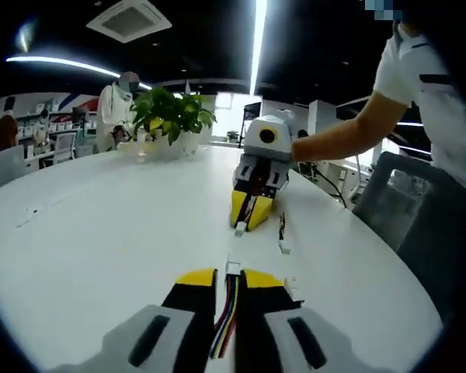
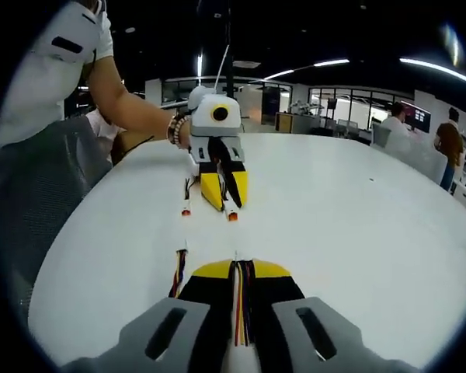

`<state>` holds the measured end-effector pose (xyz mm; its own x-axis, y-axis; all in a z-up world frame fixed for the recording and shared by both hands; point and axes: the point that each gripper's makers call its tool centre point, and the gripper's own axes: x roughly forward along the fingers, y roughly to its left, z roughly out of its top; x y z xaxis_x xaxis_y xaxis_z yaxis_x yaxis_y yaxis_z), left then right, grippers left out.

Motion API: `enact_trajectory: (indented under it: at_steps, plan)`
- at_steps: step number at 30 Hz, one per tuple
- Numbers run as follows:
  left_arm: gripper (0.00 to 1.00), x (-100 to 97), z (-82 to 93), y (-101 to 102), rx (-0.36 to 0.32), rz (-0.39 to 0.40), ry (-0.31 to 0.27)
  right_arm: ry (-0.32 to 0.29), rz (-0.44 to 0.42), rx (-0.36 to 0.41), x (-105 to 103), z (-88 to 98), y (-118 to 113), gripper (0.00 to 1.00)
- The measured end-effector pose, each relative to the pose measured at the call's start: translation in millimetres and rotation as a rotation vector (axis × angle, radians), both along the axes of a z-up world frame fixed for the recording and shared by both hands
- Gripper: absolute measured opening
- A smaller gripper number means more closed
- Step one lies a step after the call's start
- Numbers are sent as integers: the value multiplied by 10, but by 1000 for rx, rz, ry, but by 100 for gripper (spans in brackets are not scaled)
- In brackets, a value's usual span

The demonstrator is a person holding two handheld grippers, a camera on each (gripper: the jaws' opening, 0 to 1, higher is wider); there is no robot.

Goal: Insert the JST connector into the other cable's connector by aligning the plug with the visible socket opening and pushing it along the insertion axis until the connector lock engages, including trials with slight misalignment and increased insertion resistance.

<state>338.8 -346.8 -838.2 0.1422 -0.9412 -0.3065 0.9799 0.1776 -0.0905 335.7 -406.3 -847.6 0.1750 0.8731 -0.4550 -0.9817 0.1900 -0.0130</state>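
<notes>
In the left gripper view my left gripper is shut on a cable of coloured wires; its white connector pokes out past the yellow tips. Facing it across a gap, my right gripper is shut on the other cable, whose white connector rests near the table. In the right gripper view my right gripper clamps striped wires. The left gripper stands opposite, its connector pointing this way. The two connectors are apart and roughly in line.
Everything sits on a round white table. Two spare cables lie beside the grippers. A potted plant stands at the far edge. A grey chair and the person's arm are close by.
</notes>
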Motion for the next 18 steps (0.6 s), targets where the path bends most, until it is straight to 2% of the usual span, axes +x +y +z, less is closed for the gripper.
enact_trajectory:
  at_steps: [2,18]
  plan:
    - [2,-28,1,-19,0,-10,0,-4,7,1,2,2,1,4]
    - [1,-104,11,-23,2,-47,-14,-8,66,-15,-16,4,2,3]
